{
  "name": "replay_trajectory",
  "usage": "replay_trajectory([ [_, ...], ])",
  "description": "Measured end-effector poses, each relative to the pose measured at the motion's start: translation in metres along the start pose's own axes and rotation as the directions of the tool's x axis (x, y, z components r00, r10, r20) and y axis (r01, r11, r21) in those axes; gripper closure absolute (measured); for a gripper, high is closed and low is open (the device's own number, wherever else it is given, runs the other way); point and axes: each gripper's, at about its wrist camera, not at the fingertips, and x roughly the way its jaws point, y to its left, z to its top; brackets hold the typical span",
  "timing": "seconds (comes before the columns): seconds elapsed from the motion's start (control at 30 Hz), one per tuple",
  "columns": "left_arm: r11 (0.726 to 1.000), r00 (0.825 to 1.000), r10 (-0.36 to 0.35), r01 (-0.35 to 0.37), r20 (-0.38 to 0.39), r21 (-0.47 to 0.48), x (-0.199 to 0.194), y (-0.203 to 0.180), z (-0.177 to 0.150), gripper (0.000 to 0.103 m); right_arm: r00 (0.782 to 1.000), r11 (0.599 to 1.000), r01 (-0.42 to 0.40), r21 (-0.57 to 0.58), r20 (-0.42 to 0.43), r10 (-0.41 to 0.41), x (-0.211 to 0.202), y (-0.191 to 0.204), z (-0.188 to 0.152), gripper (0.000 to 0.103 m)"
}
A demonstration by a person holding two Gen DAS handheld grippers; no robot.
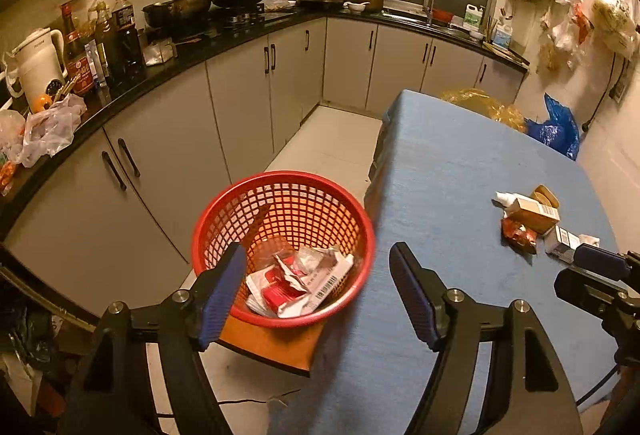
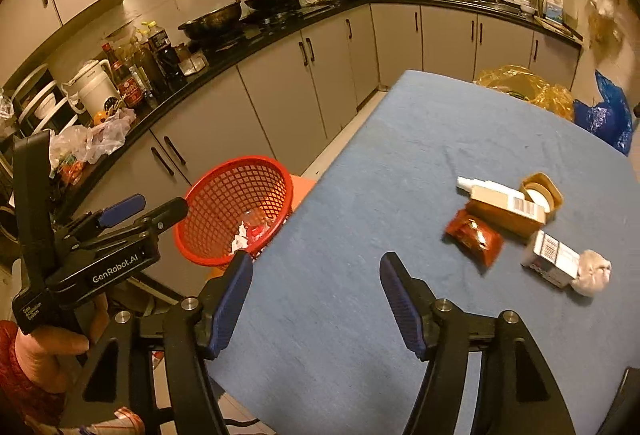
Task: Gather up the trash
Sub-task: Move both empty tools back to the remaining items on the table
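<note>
Red basket (image 1: 282,195) sat on an orange stool (image 1: 272,345) beside the blue table (image 1: 452,171), wrappers (image 1: 298,281) inside | left gripper (image 1: 320,293) gaped wide, empty | right gripper (image 2: 316,299) gaped wide, empty | boxes (image 2: 506,211), red packet (image 2: 474,237) and paper ball (image 2: 592,271) lay on the table

Left gripper (image 1: 318,287) is hanging wide-jawed, holding nothing; right gripper (image 2: 316,295) — likewise spread — is hovering beside it.
</note>
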Motion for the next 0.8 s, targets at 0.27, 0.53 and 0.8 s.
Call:
replay_trajectory([
  [0.27,0.999,1.000,0.012,-0.012,-0.007,0.033,-0.009,-0.034,-0.007,0.030,1.000,0.999,-0.008,0.036,0.018,0.007,-0.023,-0.032,-0.015,0.033],
  [0.53,0.996,1.000,0.010,-0.010,0.004,0.094,-0.017,-0.076,-0.008,0.030,0.999,0.996,0.001,0.089,0.042,-0.005,-0.043,-0.068,-0.027,0.033],
  [0.8,0.991,1.000,-0.011,0.011,0.002,0.134,-0.016,-0.115,-0.008,0.030,0.998,0.990,0.019,0.143,0.058,-0.028,-0.061,-0.103,-0.037,0.033],
])
